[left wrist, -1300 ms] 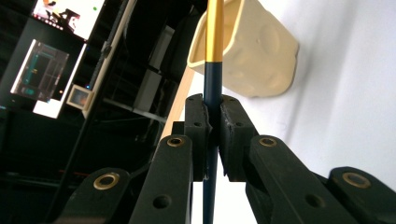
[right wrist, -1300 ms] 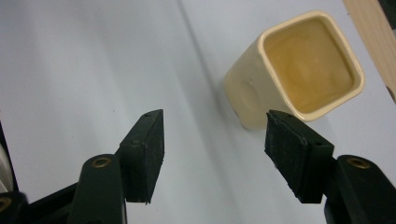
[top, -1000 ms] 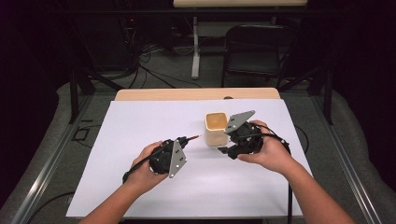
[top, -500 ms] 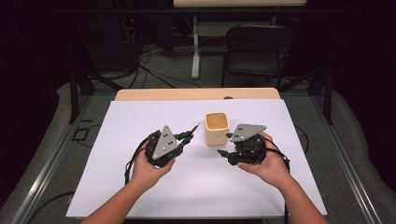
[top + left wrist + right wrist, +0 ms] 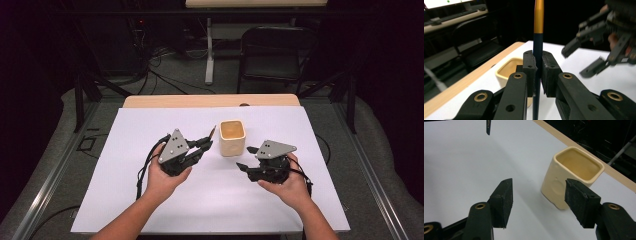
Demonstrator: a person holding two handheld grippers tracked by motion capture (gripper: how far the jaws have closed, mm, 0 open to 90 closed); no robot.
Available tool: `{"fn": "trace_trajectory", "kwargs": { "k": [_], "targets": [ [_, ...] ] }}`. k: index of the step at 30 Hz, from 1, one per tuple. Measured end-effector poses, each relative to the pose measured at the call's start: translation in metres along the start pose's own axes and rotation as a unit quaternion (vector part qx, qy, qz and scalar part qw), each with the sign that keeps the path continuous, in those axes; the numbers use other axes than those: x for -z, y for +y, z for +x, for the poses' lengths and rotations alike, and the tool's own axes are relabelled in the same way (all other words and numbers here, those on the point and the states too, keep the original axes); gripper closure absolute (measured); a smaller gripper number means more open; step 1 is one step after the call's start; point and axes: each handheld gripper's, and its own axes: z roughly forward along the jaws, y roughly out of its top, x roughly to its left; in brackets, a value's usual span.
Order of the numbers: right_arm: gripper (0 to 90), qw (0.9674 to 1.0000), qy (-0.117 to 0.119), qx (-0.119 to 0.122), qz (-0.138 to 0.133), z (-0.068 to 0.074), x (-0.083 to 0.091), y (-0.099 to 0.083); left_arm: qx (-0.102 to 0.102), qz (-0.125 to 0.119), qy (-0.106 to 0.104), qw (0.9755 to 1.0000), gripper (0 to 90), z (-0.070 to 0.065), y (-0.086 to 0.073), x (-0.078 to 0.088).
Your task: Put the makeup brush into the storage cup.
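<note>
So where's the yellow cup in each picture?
High view: the yellow cup stands mid-table, between the two grippers.
Left gripper view: it sits low and left of centre, behind the jaws shut on the pencil.
Right gripper view: right of centre, behind the open right jaw.
Shared landmark: the table's wooden edge just beyond the cup.
</note>
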Motion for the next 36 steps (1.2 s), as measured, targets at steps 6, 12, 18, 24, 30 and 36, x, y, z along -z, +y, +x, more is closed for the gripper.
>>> {"fn": "trace_trajectory", "kwargs": {
  "k": [6,12,18,24,30,36],
  "targets": [
    [39.9,0.9996,0.0,-0.014,-0.024,0.003,0.001,-0.01,0.051,-0.024,-0.016,0.9983,83.1,0.008,0.0,-0.006],
    [40.0,0.9992,-0.001,-0.017,-0.035,0.005,-0.001,-0.018,0.084,-0.049,-0.027,0.9949,83.1,0.017,-0.002,-0.012],
    [40.0,0.9984,-0.001,-0.023,-0.053,0.007,0.002,-0.021,0.107,-0.073,-0.026,0.9912,83.1,0.022,-0.002,-0.019],
    [40.0,0.9984,-0.001,-0.025,-0.051,0.009,-0.001,-0.024,0.106,-0.074,-0.022,0.9914,83.2,0.022,-0.002,-0.027],
    [40.5,0.9978,0.0,-0.036,-0.056,0.008,-0.003,-0.024,0.107,-0.075,-0.032,0.9909,83.2,0.019,0.001,-0.031],
    [43.5,0.9961,0.005,-0.052,-0.071,0.009,-0.008,-0.021,0.11,-0.08,-0.047,0.9896,83.1,0.013,0.001,-0.035]
  ]
}}
